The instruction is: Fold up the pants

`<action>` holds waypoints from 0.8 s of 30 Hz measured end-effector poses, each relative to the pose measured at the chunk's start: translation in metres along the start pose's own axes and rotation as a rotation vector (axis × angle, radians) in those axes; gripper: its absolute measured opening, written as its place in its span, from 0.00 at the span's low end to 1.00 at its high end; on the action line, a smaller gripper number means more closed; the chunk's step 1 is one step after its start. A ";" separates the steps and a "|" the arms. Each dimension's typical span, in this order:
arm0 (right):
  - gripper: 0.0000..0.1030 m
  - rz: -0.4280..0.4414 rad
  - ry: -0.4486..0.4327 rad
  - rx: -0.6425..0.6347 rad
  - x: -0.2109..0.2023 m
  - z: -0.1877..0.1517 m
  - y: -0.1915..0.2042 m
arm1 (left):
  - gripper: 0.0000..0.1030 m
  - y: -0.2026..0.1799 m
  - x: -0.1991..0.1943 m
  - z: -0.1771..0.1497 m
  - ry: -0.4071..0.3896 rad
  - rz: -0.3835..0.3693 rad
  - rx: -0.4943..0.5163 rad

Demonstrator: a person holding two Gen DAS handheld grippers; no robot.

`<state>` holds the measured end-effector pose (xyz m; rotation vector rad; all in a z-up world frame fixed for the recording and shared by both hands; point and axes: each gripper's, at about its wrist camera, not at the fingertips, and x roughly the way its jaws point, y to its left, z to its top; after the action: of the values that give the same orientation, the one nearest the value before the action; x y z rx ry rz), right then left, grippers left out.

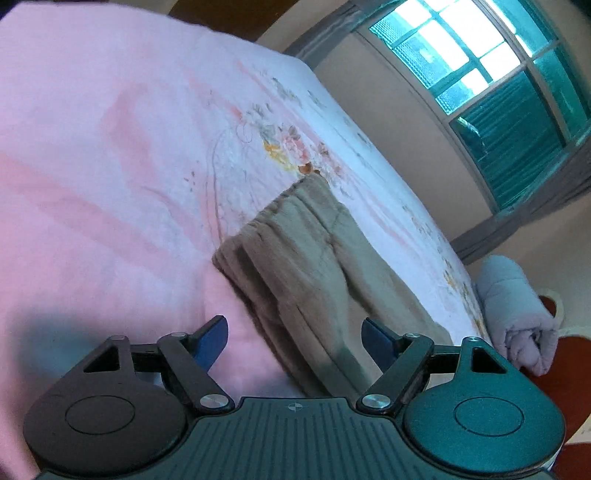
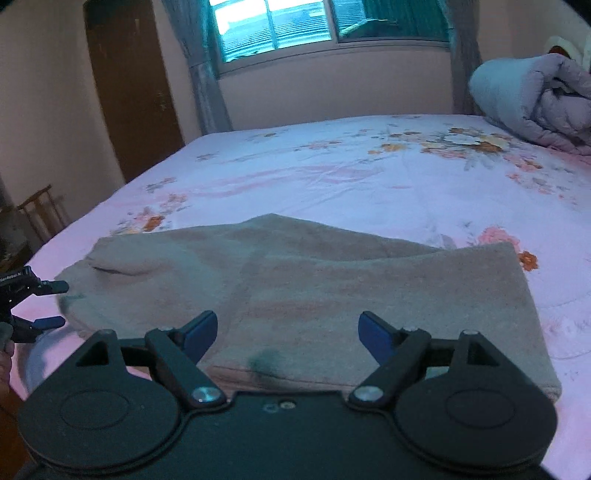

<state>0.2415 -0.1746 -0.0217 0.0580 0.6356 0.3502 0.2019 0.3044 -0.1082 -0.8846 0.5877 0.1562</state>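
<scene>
Tan-grey pants (image 2: 314, 291) lie folded flat on the pink floral bed sheet (image 2: 369, 177), near the bed's front edge. In the left wrist view the pants (image 1: 314, 266) stretch away from me, with their gathered waistband at the far end. My left gripper (image 1: 293, 341) is open and empty, just short of the pants' near end. It also shows in the right wrist view (image 2: 51, 302), at the pants' left end. My right gripper (image 2: 286, 336) is open and empty, its fingers spread over the pants' near edge.
A rolled grey quilt (image 2: 535, 99) lies at the bed's far right corner. It also shows in the left wrist view (image 1: 517, 310). A window (image 2: 280, 26) and a brown door (image 2: 133, 85) are behind the bed. A wooden rack (image 2: 40, 214) stands at the left.
</scene>
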 end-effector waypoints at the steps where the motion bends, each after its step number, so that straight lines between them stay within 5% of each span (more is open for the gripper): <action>1: 0.75 -0.009 0.004 0.013 0.000 0.000 -0.001 | 0.77 0.004 0.007 0.003 -0.009 -0.016 -0.017; 8: 0.76 -0.047 -0.007 0.054 -0.003 -0.010 0.001 | 0.77 0.008 0.044 0.023 -0.047 -0.056 0.004; 9: 0.76 -0.057 -0.010 0.052 -0.004 -0.011 0.002 | 0.46 0.007 0.043 0.023 -0.056 -0.045 0.006; 12: 0.77 -0.087 -0.003 0.018 -0.001 -0.013 0.009 | 0.35 0.013 0.028 0.024 -0.058 -0.100 -0.089; 19: 0.81 -0.100 0.002 -0.119 0.017 -0.017 0.039 | 0.34 -0.047 -0.019 0.038 -0.119 -0.239 0.024; 22: 0.85 -0.189 0.140 -0.324 0.058 -0.035 0.062 | 0.32 -0.067 -0.029 0.042 -0.116 -0.264 0.062; 24: 0.92 -0.233 0.120 -0.368 0.069 -0.048 0.066 | 0.32 -0.081 -0.033 0.042 -0.110 -0.284 0.072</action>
<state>0.2443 -0.0917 -0.0890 -0.3885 0.6798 0.2414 0.2210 0.2890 -0.0146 -0.8738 0.3583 -0.0729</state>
